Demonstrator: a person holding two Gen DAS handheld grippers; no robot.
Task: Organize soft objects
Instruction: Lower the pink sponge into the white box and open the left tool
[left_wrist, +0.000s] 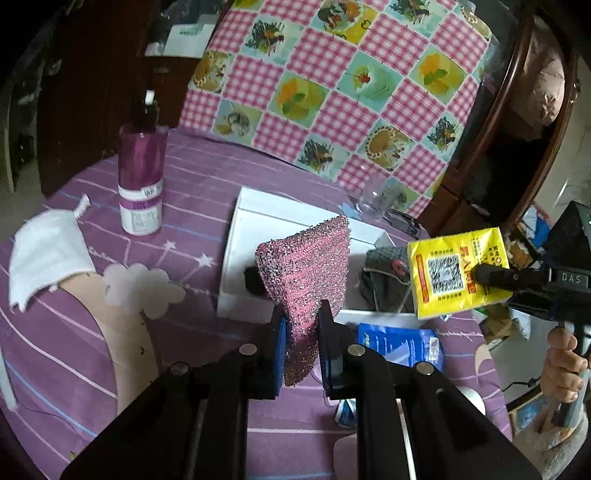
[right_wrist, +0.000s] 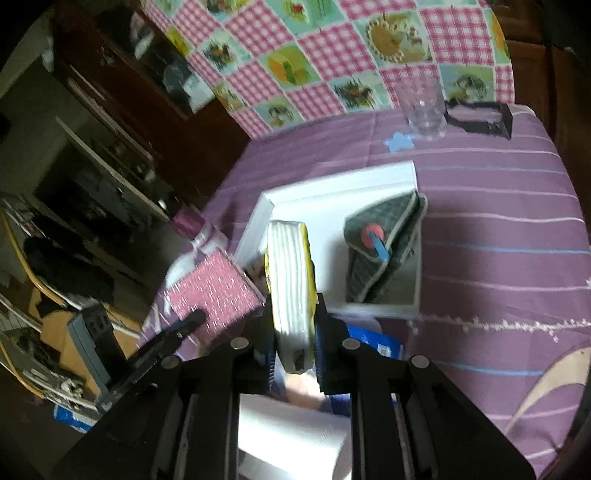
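My left gripper (left_wrist: 301, 325) is shut on a pink glittery sponge (left_wrist: 306, 273) and holds it upright above the near edge of a white tray (left_wrist: 251, 206). My right gripper (right_wrist: 293, 325) is shut on a yellow tissue pack (right_wrist: 290, 280), which also shows in the left wrist view (left_wrist: 456, 271) held above the tray's right side. A dark checked pouch (right_wrist: 380, 247) with a red button lies in the tray (right_wrist: 354, 181); it also shows in the left wrist view (left_wrist: 384, 280). The sponge shows at the left of the right wrist view (right_wrist: 216, 291).
A purple bottle (left_wrist: 142, 181) stands on the purple striped tablecloth, with a white cloth (left_wrist: 44, 254) to its left. A blue packet (left_wrist: 399, 345) lies just in front of the tray. A clear glass (right_wrist: 423, 107) and a black object (right_wrist: 480, 118) stand at the far edge.
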